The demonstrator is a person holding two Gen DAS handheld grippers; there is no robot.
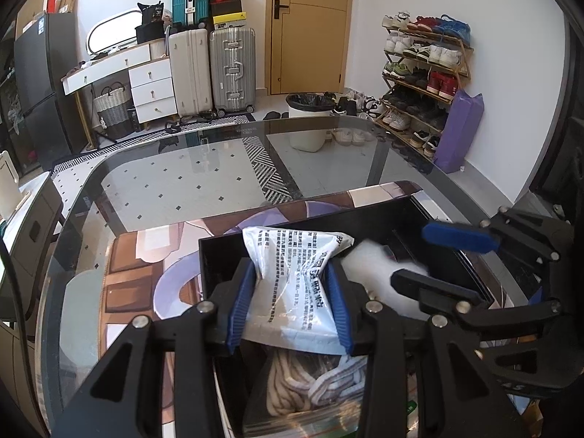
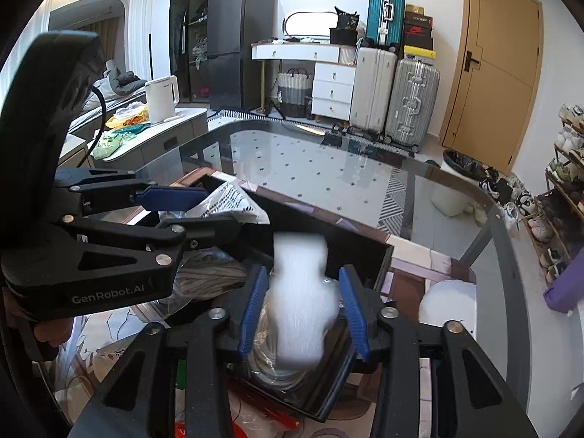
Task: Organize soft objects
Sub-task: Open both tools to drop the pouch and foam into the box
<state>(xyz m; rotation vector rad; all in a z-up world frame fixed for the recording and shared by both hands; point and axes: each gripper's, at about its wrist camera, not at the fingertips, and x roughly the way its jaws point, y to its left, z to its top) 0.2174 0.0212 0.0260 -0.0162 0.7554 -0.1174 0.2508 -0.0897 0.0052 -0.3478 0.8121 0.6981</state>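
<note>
walls white | door (image 1: 308,25) tan | suitcases (image 1: 211,69) | shoe rack (image 1: 423,73) | glass table (image 1: 164,189)

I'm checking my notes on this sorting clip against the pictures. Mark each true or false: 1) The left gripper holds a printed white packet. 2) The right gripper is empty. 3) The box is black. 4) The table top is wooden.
1) True: the left gripper is shut on the printed white packet.
2) False: the right gripper is shut on a white fluffy item.
3) True: the box is black.
4) False: the table is glass; floor tiles show through.
</note>
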